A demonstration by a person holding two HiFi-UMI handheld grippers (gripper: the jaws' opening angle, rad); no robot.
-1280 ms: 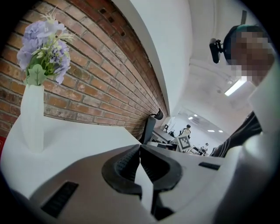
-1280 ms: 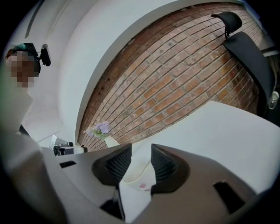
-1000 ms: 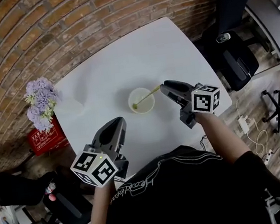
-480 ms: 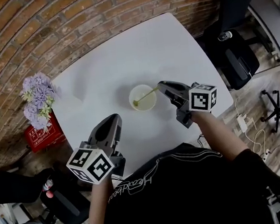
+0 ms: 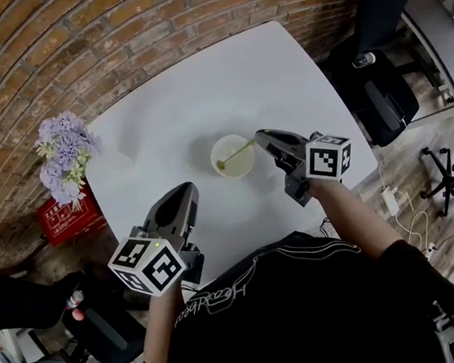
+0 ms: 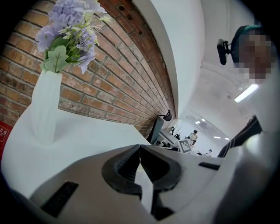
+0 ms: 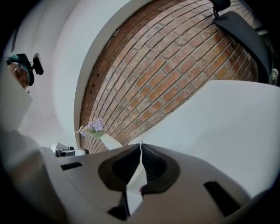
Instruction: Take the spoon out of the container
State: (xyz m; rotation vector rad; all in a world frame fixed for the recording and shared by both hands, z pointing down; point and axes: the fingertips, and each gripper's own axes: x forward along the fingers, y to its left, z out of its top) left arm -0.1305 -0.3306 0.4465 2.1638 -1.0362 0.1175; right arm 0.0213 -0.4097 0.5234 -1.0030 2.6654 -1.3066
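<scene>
A pale round container (image 5: pixel 236 165) stands near the middle of the white table (image 5: pixel 199 89). A thin green spoon (image 5: pixel 236 153) leans in it, its handle pointing right over the rim. My right gripper (image 5: pixel 261 138) is at the handle's end, and its jaws are closing on it. In the right gripper view the right gripper (image 7: pixel 141 146) has its tips almost together, with a thin sliver between them. The container is hidden below the jaws there. My left gripper (image 5: pixel 185 191) hovers over the table's near side, left of the container. The left gripper (image 6: pixel 140 148) is shut and holds nothing.
A white vase of purple flowers (image 5: pixel 64 155) stands at the table's left edge, and that vase (image 6: pixel 46 109) is close ahead of my left gripper. A red crate (image 5: pixel 68 221) sits on the floor below it. Black office chairs (image 5: pixel 378 76) stand right of the table, under a brick wall.
My right gripper's jaws have come together at the spoon handle's end, after edging a little left. The left gripper has hardly moved.
</scene>
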